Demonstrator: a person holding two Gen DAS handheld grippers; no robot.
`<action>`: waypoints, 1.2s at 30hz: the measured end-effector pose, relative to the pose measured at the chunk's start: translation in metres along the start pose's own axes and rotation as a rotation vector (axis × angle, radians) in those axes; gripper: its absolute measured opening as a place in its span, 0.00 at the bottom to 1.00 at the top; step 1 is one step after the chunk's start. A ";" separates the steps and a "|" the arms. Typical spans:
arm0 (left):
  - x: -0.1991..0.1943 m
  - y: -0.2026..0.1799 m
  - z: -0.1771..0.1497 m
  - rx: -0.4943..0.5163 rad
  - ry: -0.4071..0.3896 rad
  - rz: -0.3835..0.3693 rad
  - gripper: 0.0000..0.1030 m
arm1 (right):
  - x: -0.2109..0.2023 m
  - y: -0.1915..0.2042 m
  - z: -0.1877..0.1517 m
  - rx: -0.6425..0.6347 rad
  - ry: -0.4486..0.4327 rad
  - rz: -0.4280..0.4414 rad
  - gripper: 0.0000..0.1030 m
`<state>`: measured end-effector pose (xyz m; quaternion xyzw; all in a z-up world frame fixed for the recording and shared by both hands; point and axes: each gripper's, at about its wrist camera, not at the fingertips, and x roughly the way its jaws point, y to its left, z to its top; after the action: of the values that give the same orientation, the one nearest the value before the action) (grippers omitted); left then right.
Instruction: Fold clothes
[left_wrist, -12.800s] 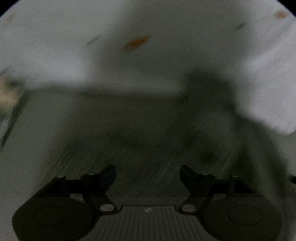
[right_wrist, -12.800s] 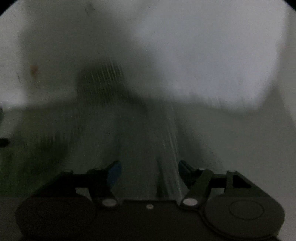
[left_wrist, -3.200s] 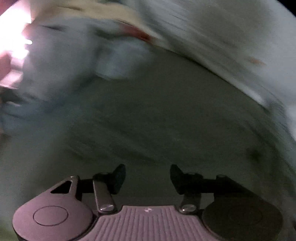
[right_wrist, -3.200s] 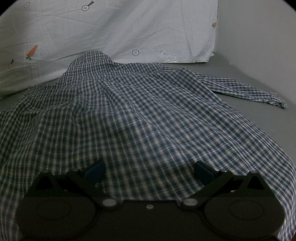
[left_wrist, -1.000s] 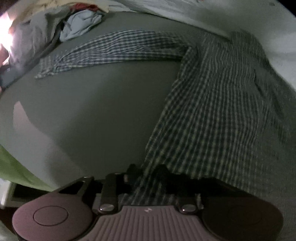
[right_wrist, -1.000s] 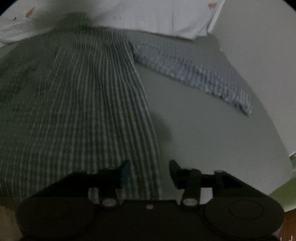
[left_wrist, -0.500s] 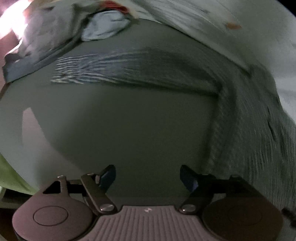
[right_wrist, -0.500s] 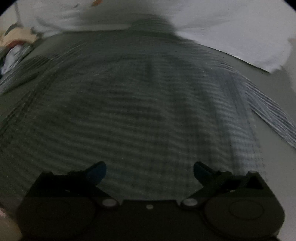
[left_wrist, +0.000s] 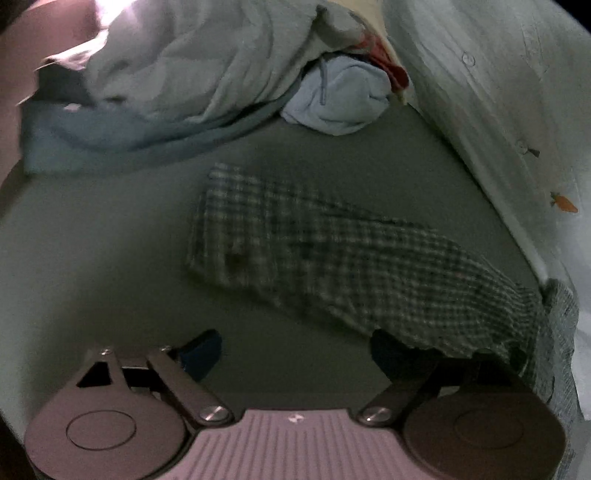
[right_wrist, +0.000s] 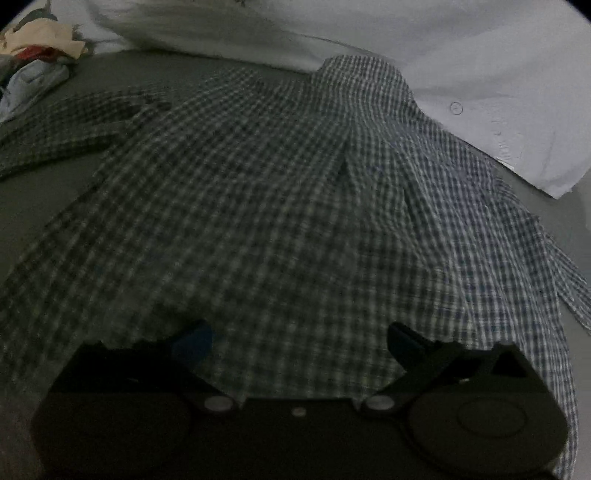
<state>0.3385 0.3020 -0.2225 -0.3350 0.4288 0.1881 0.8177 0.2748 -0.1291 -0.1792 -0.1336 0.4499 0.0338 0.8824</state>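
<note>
Both grippers have just let go: left gripper (left_wrist: 295, 350) and right gripper (right_wrist: 299, 343) spread wide, blue-and-white checked cotton shirt (right_wrist: 280, 192) lying flat, sleeve (left_wrist: 332, 258) at one o'clock.

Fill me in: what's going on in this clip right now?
A person is folding a checked shirt spread flat on a grey bed. Both jaws have just been opening and grip nothing. The left hand-held gripper hangs by the outstretched sleeve; the right hand-held gripper is over the shirt's body. No fold is made yet. Other clothes are heaped beyond.
</note>
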 end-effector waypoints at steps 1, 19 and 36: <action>0.003 0.000 0.007 0.019 -0.011 0.008 0.89 | 0.000 0.002 -0.002 0.018 -0.009 -0.009 1.00; 0.018 -0.021 0.023 0.247 -0.216 0.234 0.24 | 0.005 -0.015 -0.028 0.261 -0.130 0.036 1.00; -0.075 -0.170 0.024 0.422 -0.374 -0.116 0.17 | 0.012 -0.023 -0.017 0.197 -0.118 0.098 1.00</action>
<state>0.4112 0.1975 -0.0850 -0.1408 0.2806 0.1062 0.9435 0.2733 -0.1564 -0.1937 -0.0219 0.4045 0.0402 0.9134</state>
